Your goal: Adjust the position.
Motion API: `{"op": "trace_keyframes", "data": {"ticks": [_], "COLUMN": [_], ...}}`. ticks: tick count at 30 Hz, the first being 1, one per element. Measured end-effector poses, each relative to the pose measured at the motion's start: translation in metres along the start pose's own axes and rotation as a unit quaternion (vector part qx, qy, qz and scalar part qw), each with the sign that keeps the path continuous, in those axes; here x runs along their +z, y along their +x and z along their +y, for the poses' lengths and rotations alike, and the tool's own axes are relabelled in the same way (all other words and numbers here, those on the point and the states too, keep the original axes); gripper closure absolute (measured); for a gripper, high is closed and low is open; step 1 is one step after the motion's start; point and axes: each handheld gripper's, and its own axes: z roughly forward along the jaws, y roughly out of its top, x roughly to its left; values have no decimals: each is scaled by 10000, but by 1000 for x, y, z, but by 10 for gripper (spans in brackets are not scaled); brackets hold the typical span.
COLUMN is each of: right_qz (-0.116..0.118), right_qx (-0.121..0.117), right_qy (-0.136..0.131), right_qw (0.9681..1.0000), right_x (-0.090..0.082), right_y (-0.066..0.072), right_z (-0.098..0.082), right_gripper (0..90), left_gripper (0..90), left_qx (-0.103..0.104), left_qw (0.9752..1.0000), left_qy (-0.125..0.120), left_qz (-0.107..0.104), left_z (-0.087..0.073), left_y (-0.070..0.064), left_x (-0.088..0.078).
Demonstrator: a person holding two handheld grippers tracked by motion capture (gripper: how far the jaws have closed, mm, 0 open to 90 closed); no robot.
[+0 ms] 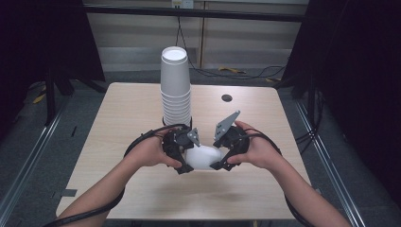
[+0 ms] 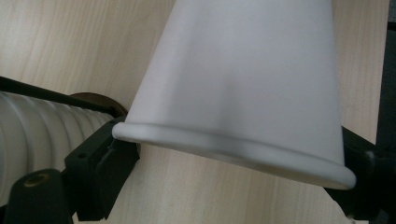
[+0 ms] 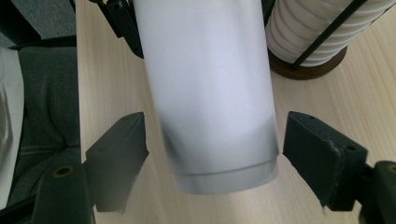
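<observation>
A white paper cup (image 1: 204, 157) lies on its side, raised a little above the wooden table (image 1: 127, 113), between my two grippers. My left gripper (image 1: 191, 153) is shut on the cup's wide rim end; in the left gripper view the rolled rim (image 2: 233, 149) spans from one black jaw to the other. My right gripper (image 1: 218, 153) stands open around the cup's narrow base (image 3: 219, 140), with a gap showing on each side between pad and cup wall.
A tall stack of white cups (image 1: 176, 90) stands upright just behind the grippers, in a holder with a dark round base (image 3: 303, 70) and thin black rods. A small dark hole (image 1: 227, 98) sits in the table at the back right. Cables trail from both grippers.
</observation>
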Motion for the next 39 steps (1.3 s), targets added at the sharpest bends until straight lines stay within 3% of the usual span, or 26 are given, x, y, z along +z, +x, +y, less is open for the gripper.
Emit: {"op": "trace_keyframes", "data": {"ticks": [19,28,31,32,33,34,38,39], "right_qz": [-2,48,57,66,65,56,53,80], "right_qx": [-69,10,38,75,20,20,-40,19], "right_qy": [312,444,457,517,474,536,535,517], "right_qw": [9995,9990,9989,9986,9989,9985,9985,9986], "right_x": [7,14,16,16,18,18,21,22], "right_y": [0,1,2,2,1,1,2,3], "right_z": [5,7,7,6,6,5,4,4], "right_gripper": [208,208,202,199,199,199,220,228], "left_gripper": [124,124,124,124,124,124,126,127], "left_qx": [46,75,247,116,-180,-40,52,206], "left_qw": [10000,9999,9996,9999,9997,9999,10000,9997], "left_qy": [50,65,123,32,-177,-82,-18,48], "left_qz": [-43,-53,-35,-55,-65,-69,-71,-79], "left_z": [5,7,8,8,8,8,9,9], "left_y": [-2,-3,-1,-3,-7,-6,-6,-4], "left_x": [1,2,0,0,2,1,-1,-1]}}
